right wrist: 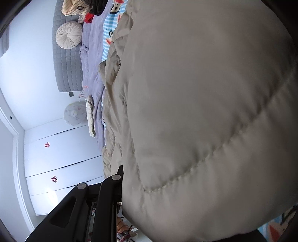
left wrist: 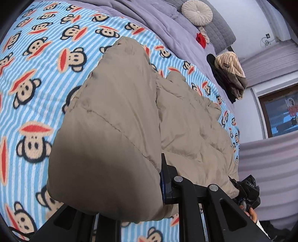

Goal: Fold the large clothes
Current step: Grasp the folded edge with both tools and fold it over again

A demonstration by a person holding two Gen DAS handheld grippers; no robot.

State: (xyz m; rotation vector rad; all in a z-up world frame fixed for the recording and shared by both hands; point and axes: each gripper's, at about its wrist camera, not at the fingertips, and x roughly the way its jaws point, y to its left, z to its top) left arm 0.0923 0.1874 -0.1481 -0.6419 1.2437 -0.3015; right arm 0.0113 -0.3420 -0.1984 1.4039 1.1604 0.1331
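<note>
Nearest you, your left gripper (left wrist: pixel 149 188) is clamped narrow on the hem of the beige quilted puffer jacket (left wrist: pixel 115 134). The padded fabric bulges over the left finger and hides it; only the right finger with its blue pad shows against the cloth. You hold the hem raised, I judge, so the lower part can swing over the rest of the jacket.

Your right gripper (right wrist: pixel 141 188) is also pinched down on that jacket (right wrist: pixel 204 111). 1 finger is buried under the puffy panel that fills most of the right wrist view. From the left wrist view you see this gripper at the lower right with a hand (left wrist: pixel 252 214) behind it, gripping the jacket's other edge. 2 grips on 2 corners keep the bulky hem level for the fold.

Past the grippers, the rest of the jacket lies flat on the blue-and-white striped fleece blanket with monkey faces (left wrist: pixel 37 78) that covers the bed, running away from you towards the headboard end. The fold looks just begun, with the far half not yet covered.

Further off: a lilac duvet (left wrist: pixel 158 20) bunched along the blanket's edge, a heap of dark and striped clothes (left wrist: pixel 229 74) on the bed's side, a round cream pleated cushion (left wrist: pixel 197 12) against a grey quilted headboard (left wrist: pixel 219 28).
</note>
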